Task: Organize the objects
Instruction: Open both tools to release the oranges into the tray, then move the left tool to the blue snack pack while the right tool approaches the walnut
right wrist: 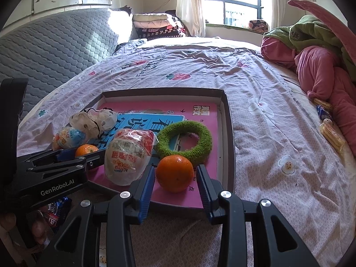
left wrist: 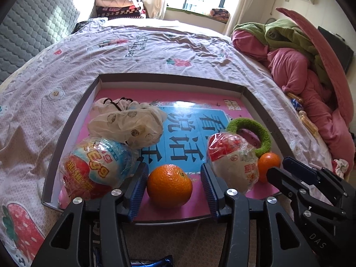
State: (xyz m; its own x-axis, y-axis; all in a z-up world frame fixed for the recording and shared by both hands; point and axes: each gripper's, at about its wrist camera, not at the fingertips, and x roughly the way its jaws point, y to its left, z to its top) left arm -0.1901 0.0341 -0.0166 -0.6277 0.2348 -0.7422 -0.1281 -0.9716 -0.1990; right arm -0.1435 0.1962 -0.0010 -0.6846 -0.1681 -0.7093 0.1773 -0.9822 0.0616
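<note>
Left gripper (left wrist: 174, 183): jaws spread, clear of orange (left wrist: 169, 185) at tray (left wrist: 66, 142) near edge. Right gripper (right wrist: 175, 183): jaws flank 2nd orange (right wrist: 174, 173), contact unclear. Oranges light, firm, roll-prone; grip at equator. Green ring (right wrist: 184, 139) at 12 o'clock, soft.

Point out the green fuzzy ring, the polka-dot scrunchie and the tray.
green fuzzy ring (right wrist: 201, 150): right wrist view, lower right of loop.
polka-dot scrunchie (left wrist: 126, 123): left wrist view, bunched middle.
tray (right wrist: 230, 133): right wrist view, right wall.

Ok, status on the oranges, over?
Left hand-held gripper open around near orange. Right hand-held gripper flanks other orange, grip unclear. Both in tray. Wrapped egg between them.
</note>
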